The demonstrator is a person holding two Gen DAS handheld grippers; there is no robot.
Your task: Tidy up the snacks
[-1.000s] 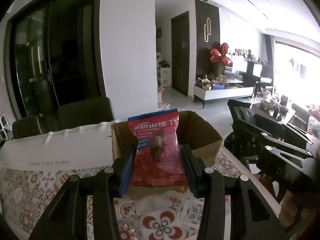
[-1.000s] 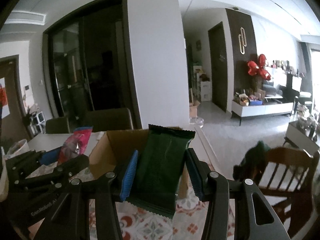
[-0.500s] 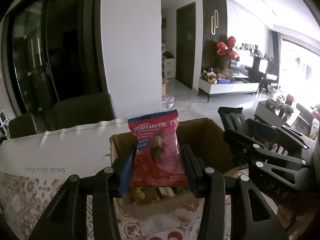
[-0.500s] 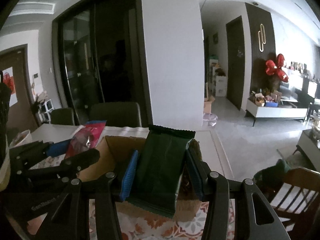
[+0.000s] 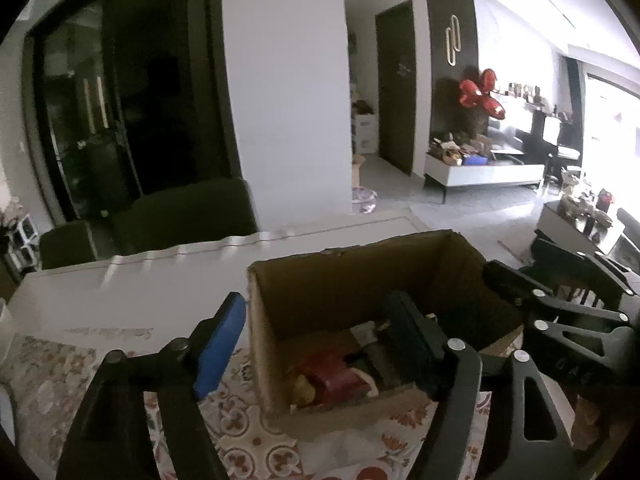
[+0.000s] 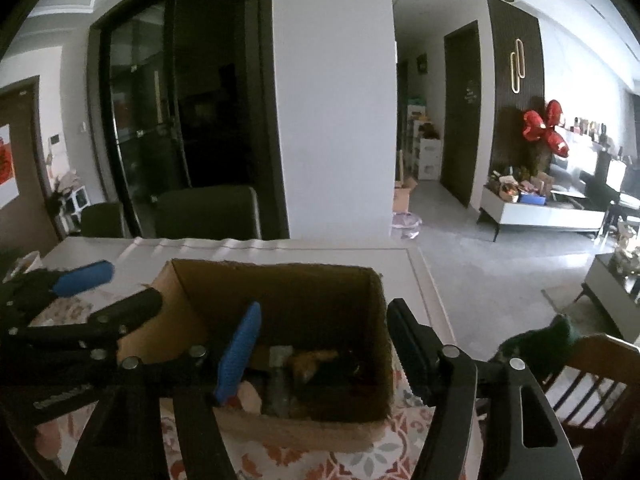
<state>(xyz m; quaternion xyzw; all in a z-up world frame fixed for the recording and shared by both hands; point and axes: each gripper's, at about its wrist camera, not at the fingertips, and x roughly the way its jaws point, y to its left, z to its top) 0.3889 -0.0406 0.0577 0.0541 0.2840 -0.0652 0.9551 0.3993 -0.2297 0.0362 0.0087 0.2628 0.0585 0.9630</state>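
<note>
An open cardboard box (image 5: 320, 292) (image 6: 280, 288) stands on the patterned tablecloth. Several snack packets lie inside it, among them a red one (image 5: 336, 372) and a grey one (image 6: 280, 376). My left gripper (image 5: 316, 344) is open and empty, its left finger outside the box's left wall and its right finger over the box. My right gripper (image 6: 324, 348) is open and empty, just above the box's near edge. Each gripper shows in the other's view, the right one (image 5: 560, 320) on the right and the left one (image 6: 92, 292) on the left.
The table (image 5: 120, 304) has a white cloth at the back and a patterned cloth (image 5: 256, 440) in front. Dark chairs (image 5: 188, 216) stand behind the table. A wooden chair (image 6: 592, 372) stands at the right. A white pillar (image 6: 332, 100) rises beyond.
Both grippers have opened over the box. The red packet has left my left gripper and the green packet my right one. Both grippers moved closer to the box.
</note>
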